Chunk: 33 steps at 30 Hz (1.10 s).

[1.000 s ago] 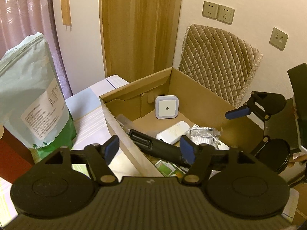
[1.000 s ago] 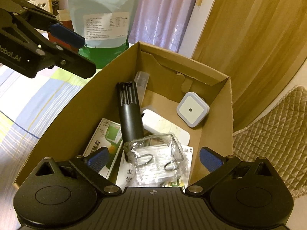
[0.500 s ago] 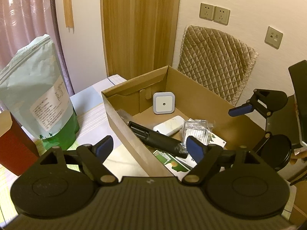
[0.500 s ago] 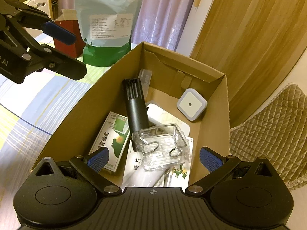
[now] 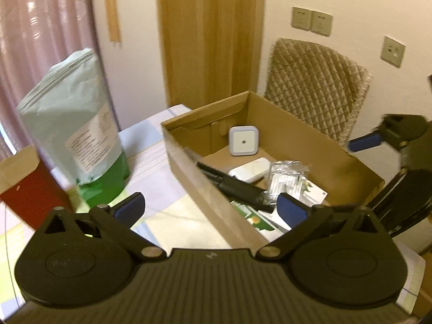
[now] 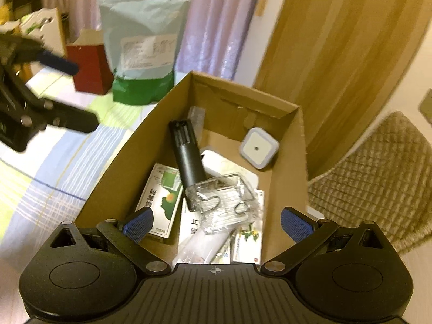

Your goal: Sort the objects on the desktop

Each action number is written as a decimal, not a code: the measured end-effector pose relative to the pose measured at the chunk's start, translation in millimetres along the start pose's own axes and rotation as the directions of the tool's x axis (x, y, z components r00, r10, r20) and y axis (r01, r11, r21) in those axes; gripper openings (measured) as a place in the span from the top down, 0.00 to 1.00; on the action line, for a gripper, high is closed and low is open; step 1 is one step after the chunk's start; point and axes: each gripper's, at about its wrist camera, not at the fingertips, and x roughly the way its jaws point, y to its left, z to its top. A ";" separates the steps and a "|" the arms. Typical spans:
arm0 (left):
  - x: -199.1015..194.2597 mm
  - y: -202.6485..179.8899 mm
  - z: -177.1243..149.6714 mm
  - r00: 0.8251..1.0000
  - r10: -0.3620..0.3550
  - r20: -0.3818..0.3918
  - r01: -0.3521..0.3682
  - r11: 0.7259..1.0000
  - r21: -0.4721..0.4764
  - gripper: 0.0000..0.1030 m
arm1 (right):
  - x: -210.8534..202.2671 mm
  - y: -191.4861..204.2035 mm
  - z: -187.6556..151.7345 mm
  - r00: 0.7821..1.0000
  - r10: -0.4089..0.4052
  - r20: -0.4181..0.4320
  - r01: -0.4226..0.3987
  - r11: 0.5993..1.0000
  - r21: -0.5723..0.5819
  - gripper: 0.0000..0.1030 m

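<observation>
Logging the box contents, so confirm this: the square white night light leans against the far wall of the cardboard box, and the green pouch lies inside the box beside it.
One thing is wrong. The pouch is not inside the box; it stands upright on the table outside it, next to a red carton. The right wrist view shows this. The night light does lean at the far wall.

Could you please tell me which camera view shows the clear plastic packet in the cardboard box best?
The right wrist view: it looks down on the clear plastic packet, showing the metal rings inside. The left wrist view shows the packet side-on, smaller and blurrier, contents unreadable.
</observation>
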 end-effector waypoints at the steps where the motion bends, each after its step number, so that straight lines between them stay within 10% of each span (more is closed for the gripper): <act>1: -2.6 -0.5 -3.7 1.000 0.007 -0.003 -0.007 1.000 -0.010 0.01 | -6.0 -1.5 -0.9 1.000 -0.007 0.003 0.007 1.000 0.021 0.00; 15: -36.5 -30.2 -54.6 0.992 0.027 -0.127 -0.045 0.990 -0.136 0.01 | -71.7 -5.1 -37.7 0.996 -0.067 -0.063 0.083 0.953 0.291 0.00; 33: -62.7 -71.5 -87.0 0.976 0.031 -0.214 -0.086 0.964 -0.250 0.01 | -101.2 12.9 -73.9 0.991 -0.070 -0.113 0.104 0.938 0.330 0.00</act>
